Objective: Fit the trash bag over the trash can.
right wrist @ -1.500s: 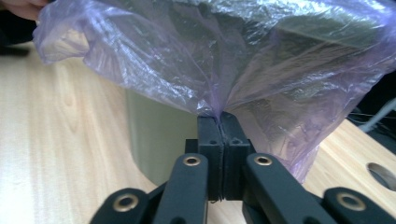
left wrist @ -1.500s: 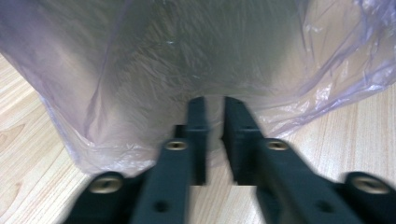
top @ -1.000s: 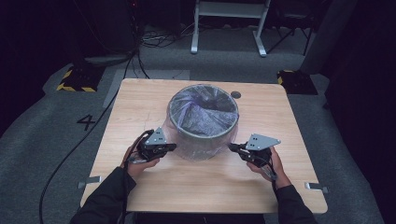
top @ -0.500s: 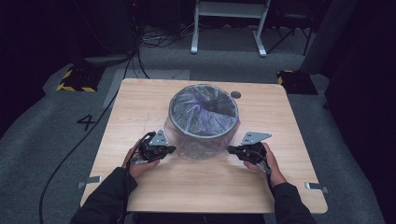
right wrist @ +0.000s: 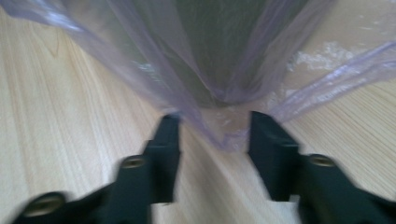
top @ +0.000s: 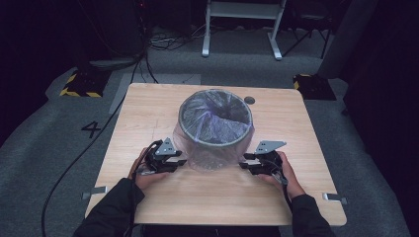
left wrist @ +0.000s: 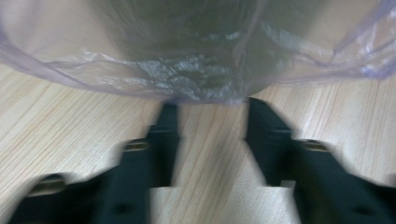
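Grey bin [top: 215,129] upright mid-table [top: 148,103], lined with thin purple plastic bag [top: 217,116] draped over rim down to tabletop. Left gripper [top: 181,162] and right gripper [top: 244,166] flank bin base. Jaws of both just opened, now spread; bag hem [left wrist: 205,95] at tips, unpinched.

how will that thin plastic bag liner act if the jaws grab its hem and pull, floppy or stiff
Probably very floppy: the plastic bag liner lies in soft crumpled folds on the table. Likely light and slippery, since it is a thin see-through film. A pull may drag or tip the bin, which looks light and stands free.
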Motion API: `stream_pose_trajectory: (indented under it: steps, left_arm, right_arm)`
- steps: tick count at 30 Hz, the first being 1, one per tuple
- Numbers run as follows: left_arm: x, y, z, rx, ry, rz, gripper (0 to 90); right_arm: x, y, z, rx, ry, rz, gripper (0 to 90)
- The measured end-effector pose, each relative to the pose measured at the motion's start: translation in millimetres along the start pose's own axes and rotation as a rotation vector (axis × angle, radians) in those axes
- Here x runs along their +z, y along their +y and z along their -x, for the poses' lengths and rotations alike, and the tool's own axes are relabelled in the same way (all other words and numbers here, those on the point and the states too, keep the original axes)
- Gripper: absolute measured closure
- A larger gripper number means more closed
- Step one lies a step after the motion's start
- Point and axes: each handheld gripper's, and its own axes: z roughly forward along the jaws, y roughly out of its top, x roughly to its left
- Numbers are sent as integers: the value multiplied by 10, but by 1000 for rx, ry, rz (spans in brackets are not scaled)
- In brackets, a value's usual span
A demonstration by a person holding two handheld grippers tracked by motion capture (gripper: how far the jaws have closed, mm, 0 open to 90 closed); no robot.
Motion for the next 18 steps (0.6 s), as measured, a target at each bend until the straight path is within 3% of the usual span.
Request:
stream_pose_trajectory:
  steps: [5,11,13,18]
  left_arm:
    - [-93,-14,67,-53,-20,62,144]
    - [-227,34,157,-29,-31,109,156]
    - [-273,31,179,-22,-28,102,154]
    - [-358,-27,203,5,-6,104,156]
  right_arm:
    - [-160,-11,-73,-12,-48,31,314]
    - [-498,4,-82,3,-80,145,257]
    - [-586,5,-78,11,-86,178,245]
    - [-679,-1,-115,-32,-108,146,212]
